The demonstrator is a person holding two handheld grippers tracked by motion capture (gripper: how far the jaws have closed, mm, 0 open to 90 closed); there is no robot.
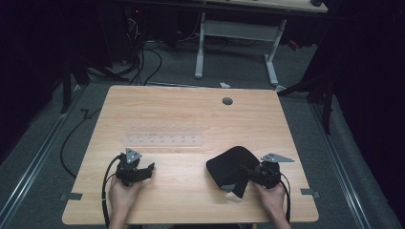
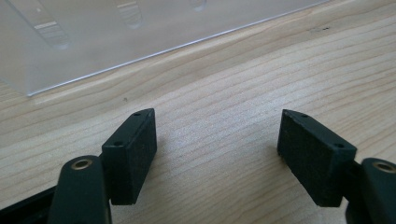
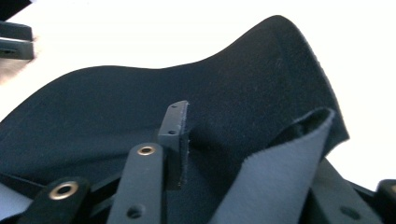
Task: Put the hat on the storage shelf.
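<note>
Right gripper (image 1: 244, 172) is lying low over the near right part of the wooden table (image 1: 191, 109), held from behind by the person's right hand (image 1: 273, 198), and its jaws are reaching into a black cloth (image 1: 230, 164) that is sitting directly in front of it. In the right gripper view one jaw is lying against the dark outer face of the cloth while a turned-up flap (image 3: 275, 182) showing a grey underside is covering the other jaw; whether the pads are already pressing on the fabric I cannot tell, though the cloth is between them. Left gripper (image 1: 142, 171) is resting well apart from the cloth, off to the far side of it from the right gripper, gripped by the left hand (image 1: 122, 195). Its jaws are standing wide apart over bare wood with nothing between them. Just beyond its tips, a clear plastic tray (image 2: 93, 42) is lying flat on the table.
</note>
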